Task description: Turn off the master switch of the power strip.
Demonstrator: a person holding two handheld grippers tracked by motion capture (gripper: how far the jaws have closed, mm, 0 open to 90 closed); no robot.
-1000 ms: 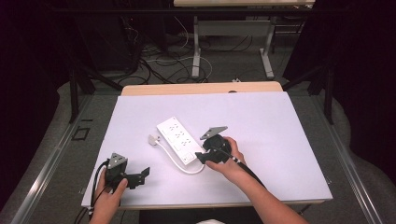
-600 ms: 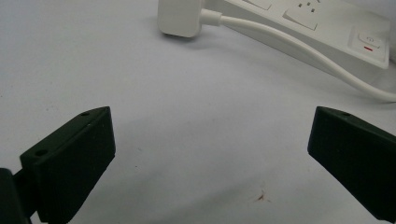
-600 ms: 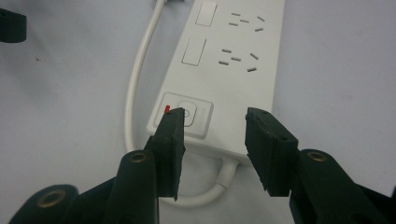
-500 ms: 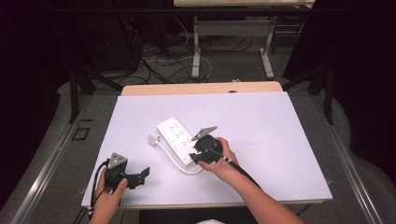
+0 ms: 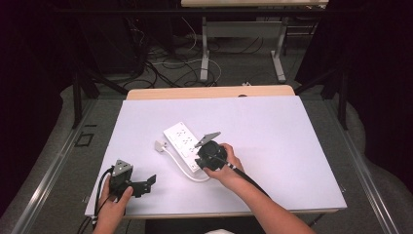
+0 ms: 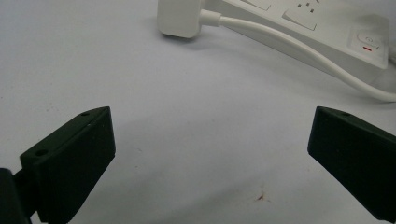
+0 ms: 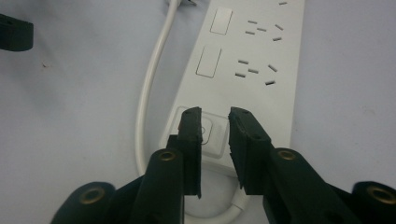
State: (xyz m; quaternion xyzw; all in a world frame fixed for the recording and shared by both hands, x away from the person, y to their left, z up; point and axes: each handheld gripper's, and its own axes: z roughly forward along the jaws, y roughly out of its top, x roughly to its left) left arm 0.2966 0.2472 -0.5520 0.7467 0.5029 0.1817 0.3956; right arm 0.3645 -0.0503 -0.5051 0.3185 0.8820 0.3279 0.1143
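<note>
White tabletop (image 5: pixel 272 126), dark room behind. The right gripper (image 7: pixel 214 116) has just been closing its jaws to a narrow gap with nothing between them, poised over the switch (image 7: pixel 208 133) at the near end of the power strip (image 7: pixel 252 70). Pressing it looks next: a straight downward push. The left gripper (image 6: pixel 210 154) rests wide, empty.

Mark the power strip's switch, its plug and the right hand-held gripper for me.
power strip switch (image 6: pixel 368 41), left gripper view, on the rocker by its red mark.
plug (image 6: pixel 180 17), left gripper view, middle of its white body.
right hand-held gripper (image 7: pixel 215 135), right gripper view, midway between its fingertips.
</note>
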